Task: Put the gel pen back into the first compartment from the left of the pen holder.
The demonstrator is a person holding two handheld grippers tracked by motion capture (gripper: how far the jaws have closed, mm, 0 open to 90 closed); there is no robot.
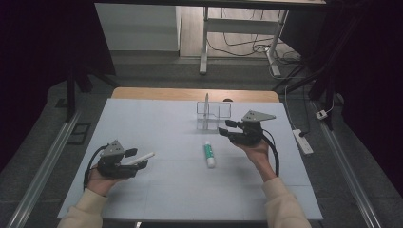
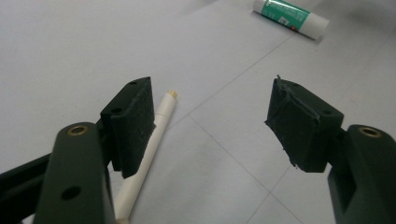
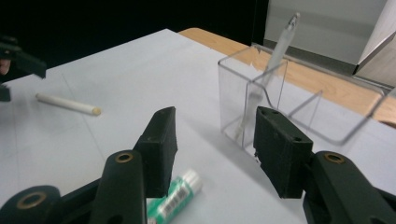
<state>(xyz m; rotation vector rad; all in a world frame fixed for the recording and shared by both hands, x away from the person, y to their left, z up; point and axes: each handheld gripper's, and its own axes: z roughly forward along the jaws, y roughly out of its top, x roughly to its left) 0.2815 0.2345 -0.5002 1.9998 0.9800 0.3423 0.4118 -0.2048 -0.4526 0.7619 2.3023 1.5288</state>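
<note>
**A:** Where does the glue stick (image 1: 209, 155) lie from your right gripper (image 1: 225, 129)?

**B:** It rests on the white table (image 1: 157, 190), near that gripper and toward you, its long axis running roughly away from you. Your right gripper is nearer it, jaws parted and empty, beside the clear organizer (image 1: 214, 115), where a pen (image 3: 275, 56) stands.

**A:** How does it look?

**B:** A white tube with a green label.

**A:** And your left gripper (image 1: 134, 158)?

**B:** Spread wide, gripping nothing; a white pen (image 2: 144, 154) lies beside one jaw.
</note>
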